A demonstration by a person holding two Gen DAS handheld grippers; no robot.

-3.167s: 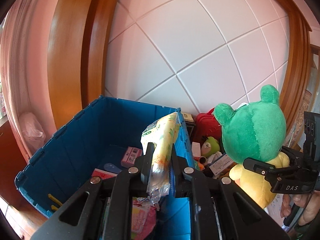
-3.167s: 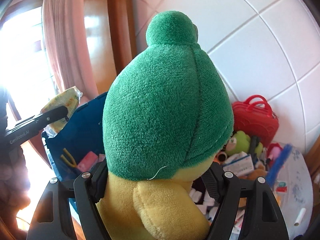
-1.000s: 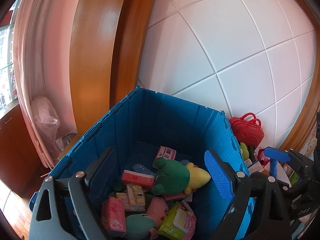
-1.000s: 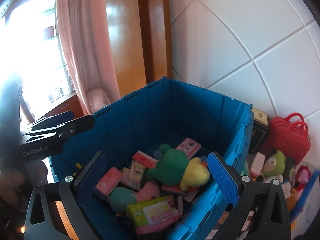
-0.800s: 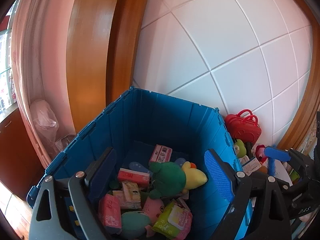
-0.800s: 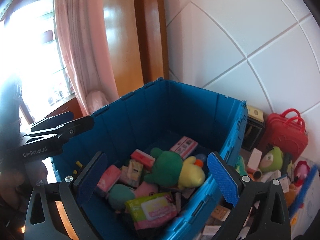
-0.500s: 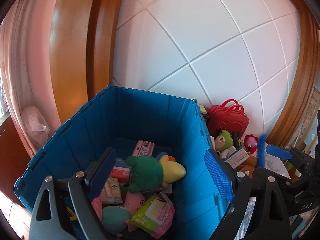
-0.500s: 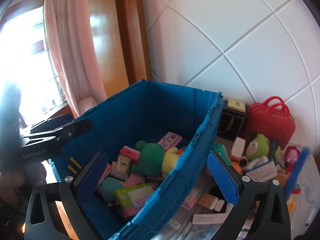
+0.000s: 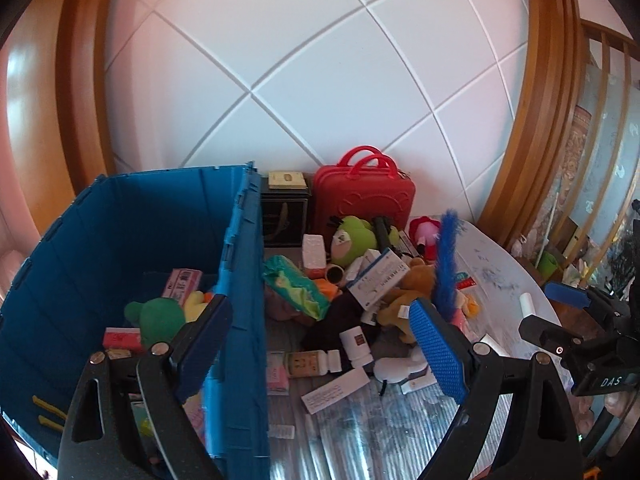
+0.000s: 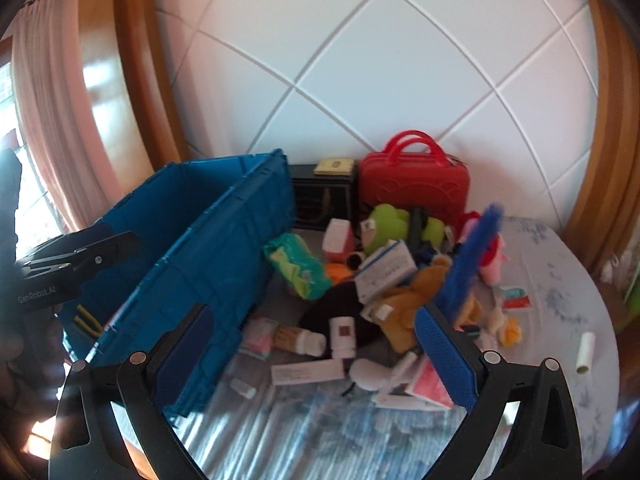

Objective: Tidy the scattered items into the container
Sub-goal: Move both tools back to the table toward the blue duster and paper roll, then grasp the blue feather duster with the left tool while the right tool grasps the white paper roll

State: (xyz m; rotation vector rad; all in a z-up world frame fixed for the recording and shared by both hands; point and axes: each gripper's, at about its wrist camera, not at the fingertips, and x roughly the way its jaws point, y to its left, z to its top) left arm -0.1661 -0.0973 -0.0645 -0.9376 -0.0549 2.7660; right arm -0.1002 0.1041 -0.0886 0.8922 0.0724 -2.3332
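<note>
Both tools (image 9: pixel 320 340) (image 10: pixel 316 340) wide, empty, now off blue crate (image 9: pixel 244 280), over scattered pile (image 9: pixel 360 280).

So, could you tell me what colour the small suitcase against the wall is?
Red, handles included; the small suitcase shows best in the left wrist view.

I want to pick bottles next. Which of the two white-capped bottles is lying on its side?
The brown-labelled bottle beside the blue crate lies sideways; the white bottle just right of it stands upright.
</note>
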